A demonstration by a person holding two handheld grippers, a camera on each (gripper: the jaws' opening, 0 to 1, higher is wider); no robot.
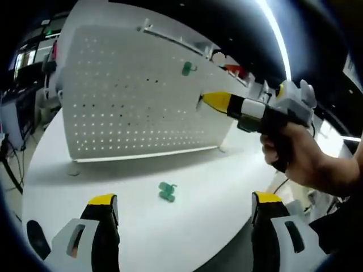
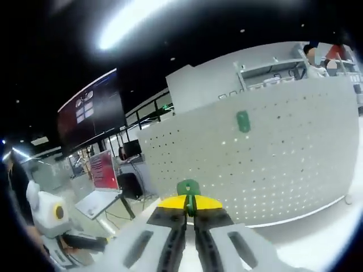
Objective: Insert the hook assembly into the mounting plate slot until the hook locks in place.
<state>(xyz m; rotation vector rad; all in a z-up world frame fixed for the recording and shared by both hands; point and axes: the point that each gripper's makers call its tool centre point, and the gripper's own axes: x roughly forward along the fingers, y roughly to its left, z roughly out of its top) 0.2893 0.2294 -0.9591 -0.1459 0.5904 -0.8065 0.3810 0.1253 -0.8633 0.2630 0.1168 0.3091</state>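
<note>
The right gripper is pinching a green hook tight near the white pegboard. The left gripper is gaping wide, holding nothing (another green hook is lying on the table).

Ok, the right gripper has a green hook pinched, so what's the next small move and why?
Probably ease the right gripper forward toward the pegboard. Its fingers are shut on a green hook, which looks short of the holes; another hook already hangs higher up.
</note>
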